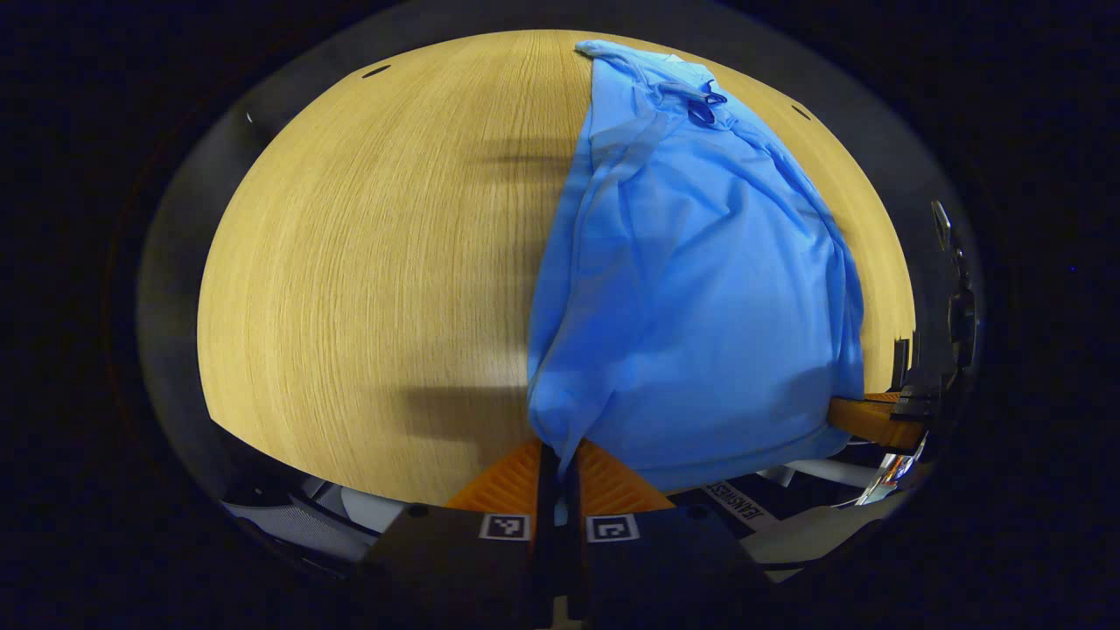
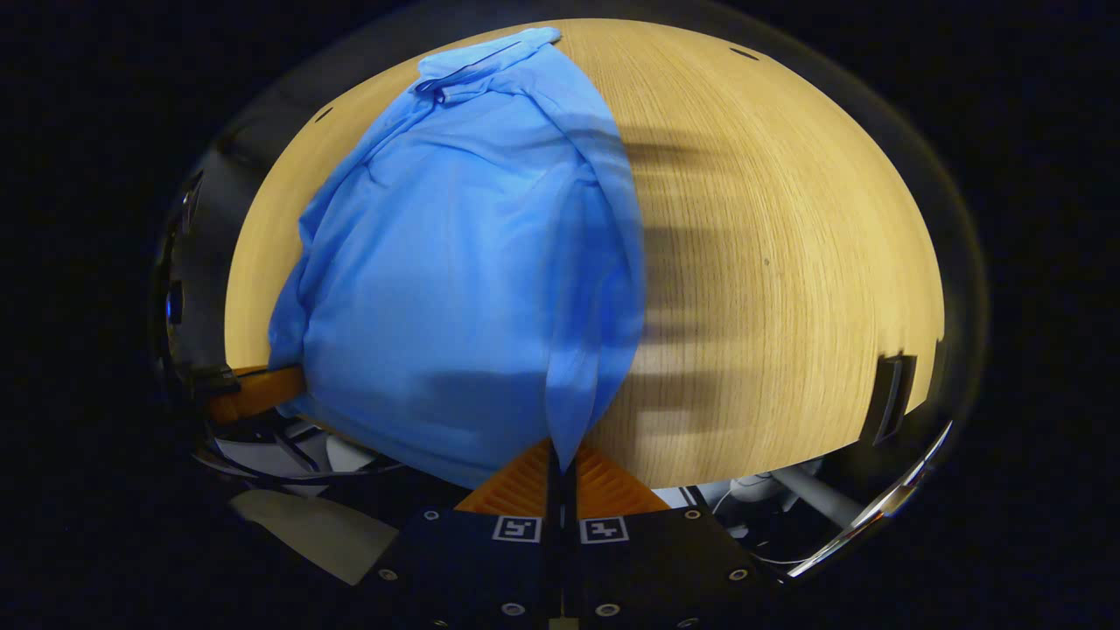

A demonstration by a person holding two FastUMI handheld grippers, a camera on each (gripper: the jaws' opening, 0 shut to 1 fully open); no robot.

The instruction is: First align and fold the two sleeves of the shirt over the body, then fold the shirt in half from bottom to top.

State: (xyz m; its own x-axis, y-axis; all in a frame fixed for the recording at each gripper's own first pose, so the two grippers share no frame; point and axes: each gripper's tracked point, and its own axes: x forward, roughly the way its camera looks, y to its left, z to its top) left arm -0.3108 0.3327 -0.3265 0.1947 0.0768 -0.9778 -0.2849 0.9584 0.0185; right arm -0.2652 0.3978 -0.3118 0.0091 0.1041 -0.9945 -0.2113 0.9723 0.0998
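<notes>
The shirt [image 1: 691, 289] hem is being pinched at the table's [image 1: 367, 262] near edge by left gripper [image 1: 557, 459] and right gripper [image 2: 560, 459]; thin fabric is probably gonna be dropped mid-fold, since so little is being gripped.

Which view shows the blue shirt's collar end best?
The left gripper view: the light blue fabric shirt shows its collar opening with a dark loop at the far end. The right gripper view shows that end only as bunched folds.

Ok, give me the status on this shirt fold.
Done: the sleeves look folded in, since the blue shirt lies as a narrow bundle on the wooden table. In hand: the left gripper and right gripper each pinch a bottom corner at the near edge. Left: carrying the hem up to the collar.
</notes>
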